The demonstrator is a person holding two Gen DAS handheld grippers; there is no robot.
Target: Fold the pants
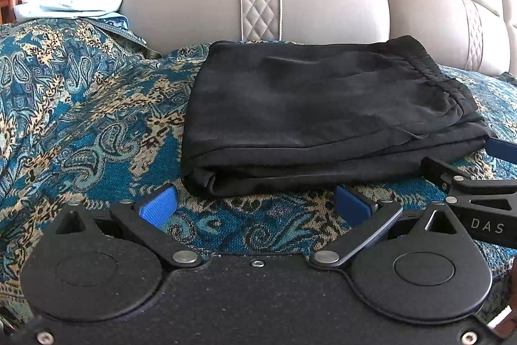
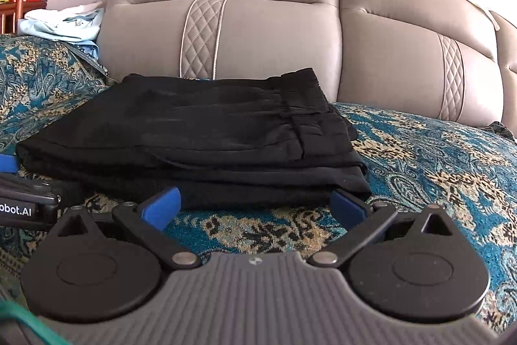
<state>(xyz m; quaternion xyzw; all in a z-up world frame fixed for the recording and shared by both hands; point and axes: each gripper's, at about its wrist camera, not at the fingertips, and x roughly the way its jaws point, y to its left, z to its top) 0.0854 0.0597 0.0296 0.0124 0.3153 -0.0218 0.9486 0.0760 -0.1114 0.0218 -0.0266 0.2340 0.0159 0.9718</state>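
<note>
The black pants [image 1: 326, 112] are seen folded into a compact stack on the patterned cover [image 1: 80, 118]; the left gripper [image 1: 257, 206] is held spread just before the near edge. The right gripper [image 2: 255, 209] is likewise spread, empty.

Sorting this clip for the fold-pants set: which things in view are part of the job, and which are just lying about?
Part of the job:
black pants, folded on the patterned cover
left gripper, open
right gripper, open

Lying about:
patterned cover
pale blue clothes at the far left
sofa backrest
</note>
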